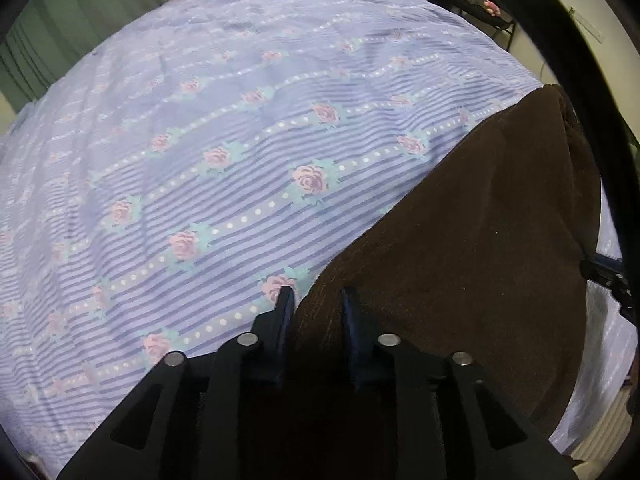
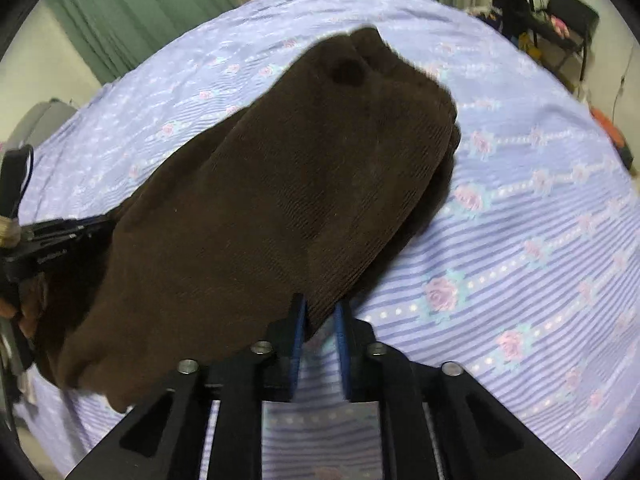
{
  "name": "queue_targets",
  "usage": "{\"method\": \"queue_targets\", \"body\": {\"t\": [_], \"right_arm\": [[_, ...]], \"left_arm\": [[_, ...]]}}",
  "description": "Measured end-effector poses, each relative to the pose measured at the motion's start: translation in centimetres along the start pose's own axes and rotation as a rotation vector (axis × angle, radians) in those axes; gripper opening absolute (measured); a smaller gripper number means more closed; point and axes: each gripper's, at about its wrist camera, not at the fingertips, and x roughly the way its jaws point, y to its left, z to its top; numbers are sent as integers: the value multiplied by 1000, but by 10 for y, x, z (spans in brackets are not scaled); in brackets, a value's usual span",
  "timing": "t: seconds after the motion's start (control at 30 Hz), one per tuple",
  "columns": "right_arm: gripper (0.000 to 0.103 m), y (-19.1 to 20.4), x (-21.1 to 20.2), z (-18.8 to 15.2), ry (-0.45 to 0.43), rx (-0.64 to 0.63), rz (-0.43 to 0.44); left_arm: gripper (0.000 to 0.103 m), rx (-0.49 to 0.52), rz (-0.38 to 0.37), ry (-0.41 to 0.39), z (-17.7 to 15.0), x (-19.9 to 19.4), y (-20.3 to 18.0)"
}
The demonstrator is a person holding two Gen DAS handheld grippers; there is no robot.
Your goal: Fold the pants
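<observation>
Green curtains (image 2: 132,12) are seen behind a bed (image 1: 180,160) with a lilac rose-print cover, on which brown pants (image 2: 260,200) lie folded. The pants' near edge is gripped by the left tool (image 1: 316,300) and the right tool (image 2: 320,312), both nearly closed on it. The cloth's lower end is hidden under the tools.

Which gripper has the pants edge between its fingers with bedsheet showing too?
The right gripper: brown pants edge plus striped bedsheet between its fingers. The left gripper shows only brown cloth there.

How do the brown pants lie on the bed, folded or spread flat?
Folded. In the right wrist view the brown pants show stacked layers along the right edge, on the floral bedspread.
</observation>
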Motion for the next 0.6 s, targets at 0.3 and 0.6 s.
{"method": "queue_targets", "body": {"t": [0.3,0.6], "right_arm": [[80,-24,-47,35,-292,-33,-83],[80,-97,34,67,-164,316,147]], "left_arm": [[65,7,90,-341,-20,-97,-50],[64,-48,-2,-270,-33,-58,-98]]}}
